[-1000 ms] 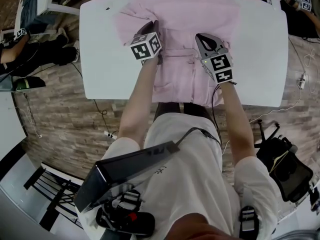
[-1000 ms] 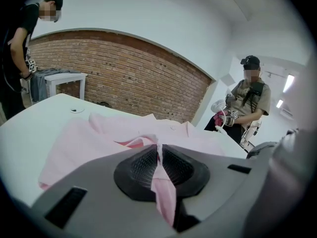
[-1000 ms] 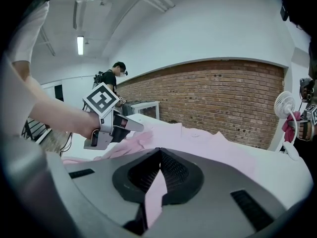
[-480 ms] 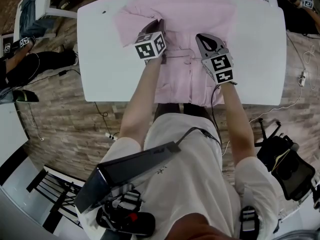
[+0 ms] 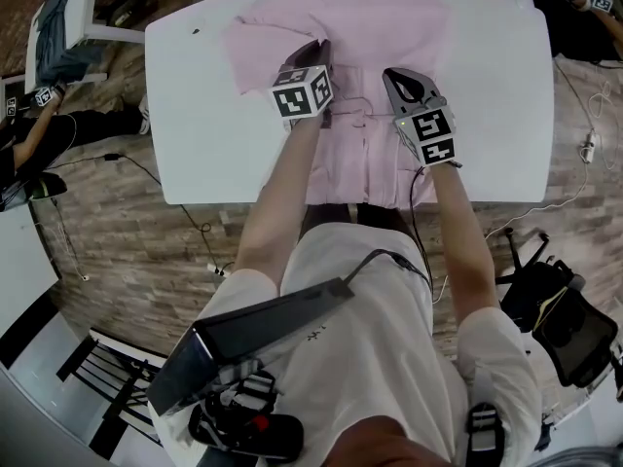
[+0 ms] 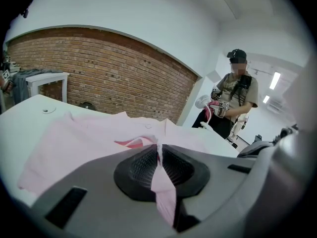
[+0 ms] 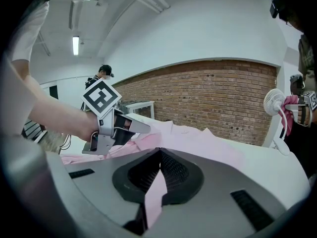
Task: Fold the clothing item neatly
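Pink shirt, collar cropped overhead, left hand-held gripper, right hand-held gripper each clamping its fabric.

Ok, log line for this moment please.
left gripper: shut on pink shirt | right gripper: shut on pink shirt | pink shirt: spread on white table | fold: not finished

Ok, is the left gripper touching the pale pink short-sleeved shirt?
Touching. The left gripper view shows the left gripper pinching a fold of the pale pink short-sleeved shirt between its jaws.
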Demonstrator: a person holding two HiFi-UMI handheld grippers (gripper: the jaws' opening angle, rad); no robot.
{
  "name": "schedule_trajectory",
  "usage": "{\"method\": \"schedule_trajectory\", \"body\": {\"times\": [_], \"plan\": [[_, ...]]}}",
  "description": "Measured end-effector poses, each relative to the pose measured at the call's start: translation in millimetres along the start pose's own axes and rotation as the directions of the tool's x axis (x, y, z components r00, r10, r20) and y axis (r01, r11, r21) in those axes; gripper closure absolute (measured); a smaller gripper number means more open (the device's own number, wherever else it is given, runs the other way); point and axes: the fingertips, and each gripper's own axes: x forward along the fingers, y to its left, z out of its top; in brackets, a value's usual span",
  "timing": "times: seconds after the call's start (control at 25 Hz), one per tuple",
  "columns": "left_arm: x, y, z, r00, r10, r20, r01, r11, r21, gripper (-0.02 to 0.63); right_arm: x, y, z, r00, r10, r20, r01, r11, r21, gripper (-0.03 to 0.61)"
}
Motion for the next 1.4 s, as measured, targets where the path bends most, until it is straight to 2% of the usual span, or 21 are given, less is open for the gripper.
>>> {"method": "schedule_trajectory", "body": {"times": [0.8,1.4], "plan": [[25.5,-50.0,-0.1,0.997,-0.076,-0.014,0.076,0.997,0.032,0.581,-6.2,-23.6,-6.7,1.0,-0.025,-0.01,0.025,1.0,0.018,0.574],[43.0,-88.0,-25.2,0.988,-0.138,-0.076,0.144,0.986,0.087,0.581,-13.7,-41.4,-23.9,0.998,-0.05,-0.034,0.051,0.998,0.039,0.574]]}}
